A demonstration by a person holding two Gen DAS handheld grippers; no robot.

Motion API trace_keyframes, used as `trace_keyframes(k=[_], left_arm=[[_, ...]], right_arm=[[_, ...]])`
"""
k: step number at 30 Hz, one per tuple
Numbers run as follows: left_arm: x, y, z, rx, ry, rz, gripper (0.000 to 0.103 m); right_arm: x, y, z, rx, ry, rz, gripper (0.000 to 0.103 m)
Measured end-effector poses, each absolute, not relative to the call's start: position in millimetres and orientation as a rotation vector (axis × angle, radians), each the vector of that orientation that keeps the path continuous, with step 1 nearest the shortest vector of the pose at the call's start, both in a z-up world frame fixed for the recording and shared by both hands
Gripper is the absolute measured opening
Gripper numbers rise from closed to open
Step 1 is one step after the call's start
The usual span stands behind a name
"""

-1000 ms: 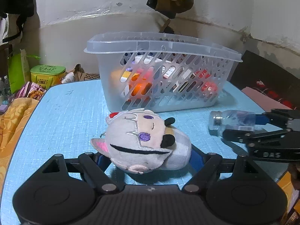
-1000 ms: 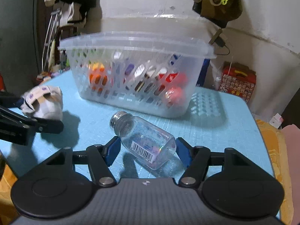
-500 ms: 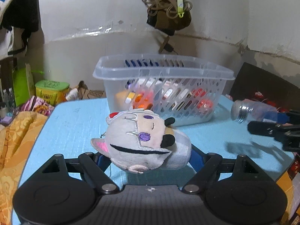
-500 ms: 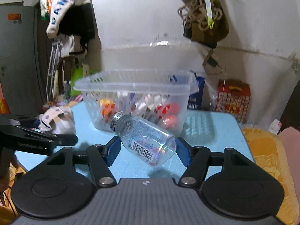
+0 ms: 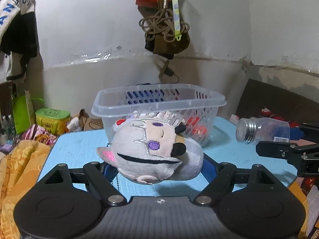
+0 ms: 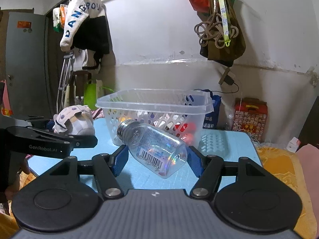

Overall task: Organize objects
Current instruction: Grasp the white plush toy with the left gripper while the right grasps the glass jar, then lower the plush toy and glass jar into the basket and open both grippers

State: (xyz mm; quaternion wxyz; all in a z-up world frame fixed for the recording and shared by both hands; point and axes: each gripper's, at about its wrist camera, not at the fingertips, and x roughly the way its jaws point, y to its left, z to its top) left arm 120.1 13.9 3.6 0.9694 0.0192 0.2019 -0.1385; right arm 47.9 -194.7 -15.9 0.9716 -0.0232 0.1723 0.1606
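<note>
My left gripper (image 5: 157, 168) is shut on a grey plush toy (image 5: 151, 153) with purple eyes, held in the air above the blue table (image 5: 79, 149). My right gripper (image 6: 157, 159) is shut on a clear plastic bottle (image 6: 155, 149) with a silver cap and a barcode label, lying crosswise between the blue pads. A clear slotted basket (image 5: 159, 103) with several colourful items inside stands on the table beyond both. The bottle (image 5: 263, 132) and right gripper show at the right of the left wrist view; the plush (image 6: 73, 122) shows at the left of the right wrist view.
The blue table (image 6: 229, 149) ends close to a white wall. Bags and coiled rope (image 5: 165, 27) hang on the wall above the basket. An orange cloth (image 5: 18, 169) lies left of the table, a green box (image 5: 52, 119) behind it. A red box (image 6: 250, 117) stands at the right.
Both grippers have risen off the table with their loads and tilted up. The basket now looks lower and farther, and its rim is seen from the side.
</note>
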Motion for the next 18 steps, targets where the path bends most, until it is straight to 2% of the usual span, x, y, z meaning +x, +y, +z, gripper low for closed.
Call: trace_keyframes(k=[13, 18], left_arm=[[119.3, 5.9, 15.6, 0.037, 0.355, -0.303, 0.085], [128.9, 11.9, 45.7, -0.029, 0.320, -0.298, 0.085]], right_arm=[[50.6, -212.7, -8.6, 0.052, 0.325, 0.337, 0.067], [73.7, -207.2, 16.3, 0.023, 0.281, 0.325, 0.067]])
